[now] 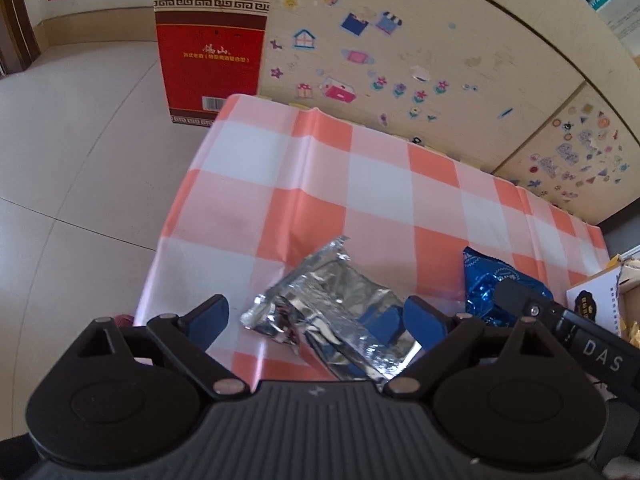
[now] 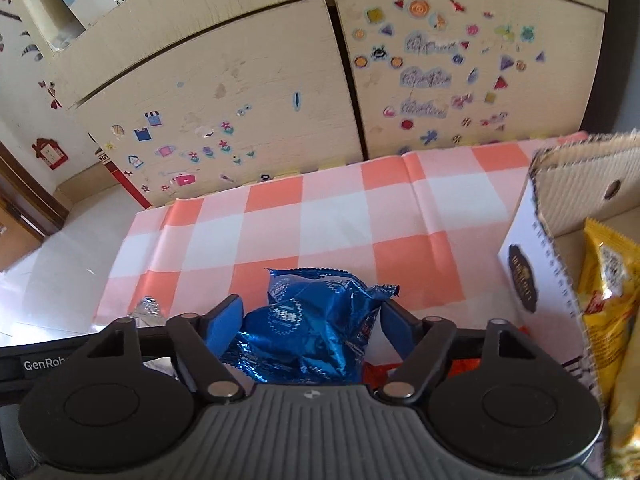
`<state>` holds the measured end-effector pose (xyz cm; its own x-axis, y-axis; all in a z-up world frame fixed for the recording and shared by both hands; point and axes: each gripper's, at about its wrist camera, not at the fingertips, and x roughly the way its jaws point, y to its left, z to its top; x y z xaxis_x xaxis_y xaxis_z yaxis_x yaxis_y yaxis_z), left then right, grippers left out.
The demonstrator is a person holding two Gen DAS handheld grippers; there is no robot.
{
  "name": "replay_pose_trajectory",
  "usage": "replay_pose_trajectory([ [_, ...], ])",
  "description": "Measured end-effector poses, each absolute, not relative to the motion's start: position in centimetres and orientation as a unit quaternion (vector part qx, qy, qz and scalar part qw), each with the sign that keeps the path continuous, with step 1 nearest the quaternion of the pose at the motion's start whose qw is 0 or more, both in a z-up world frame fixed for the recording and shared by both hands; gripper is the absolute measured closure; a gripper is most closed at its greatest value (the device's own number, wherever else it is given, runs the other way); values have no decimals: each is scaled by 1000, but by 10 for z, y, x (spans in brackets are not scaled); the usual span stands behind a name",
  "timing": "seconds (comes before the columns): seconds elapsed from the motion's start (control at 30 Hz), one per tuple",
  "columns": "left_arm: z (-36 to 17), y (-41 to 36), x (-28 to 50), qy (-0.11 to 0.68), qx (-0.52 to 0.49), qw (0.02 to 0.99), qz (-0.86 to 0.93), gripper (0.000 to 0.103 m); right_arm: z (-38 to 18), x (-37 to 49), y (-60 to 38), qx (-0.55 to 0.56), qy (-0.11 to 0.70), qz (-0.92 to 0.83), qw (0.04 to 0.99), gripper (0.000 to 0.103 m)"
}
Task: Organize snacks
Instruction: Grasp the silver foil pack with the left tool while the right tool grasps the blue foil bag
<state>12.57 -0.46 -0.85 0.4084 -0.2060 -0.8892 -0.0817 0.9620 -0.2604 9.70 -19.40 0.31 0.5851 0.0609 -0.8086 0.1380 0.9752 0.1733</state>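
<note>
Pick-up stage of the snack sorting, both hands at work over the orange-and-white checked tablecloth point(image 1: 360, 184).

Left gripper point(image 1: 316, 318): jaws spread wide around the crinkled silver foil packet point(image 1: 328, 312), which lies flat on the cloth. The right pad seems close to the foil's edge and the left pad stands apart; no squeeze yet.

Right gripper point(image 2: 312, 320): jaws straddle the shiny blue foil snack bag point(image 2: 316, 320), blue pads at or near its sides. Whether they press yet I cannot tell.

The open corrugated cardboard box point(image 2: 576, 184) stands just right of the blue bag, with a yellow snack packet point(image 2: 608, 280) already inside.

Judgement: the next move is to close both claws firmly, since foil is slippery and crushable, then lift and carry the packets to the box, clearing its raised flap.
</note>
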Motion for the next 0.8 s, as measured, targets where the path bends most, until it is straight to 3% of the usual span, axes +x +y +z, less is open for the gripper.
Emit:
replay_pose_trajectory([
  [0.23,-13,-23,130,546,-129,827,-21,5,6,96,-196,76,452,-30,888,26],
  [0.4,-16,-34,127,532,-71,843,-40,4,7,94,-195,36,451,-47,890,26],
  [0.8,-19,-16,120,530,52,835,-136,10,8,96,-205,83,459,-15,885,17],
])
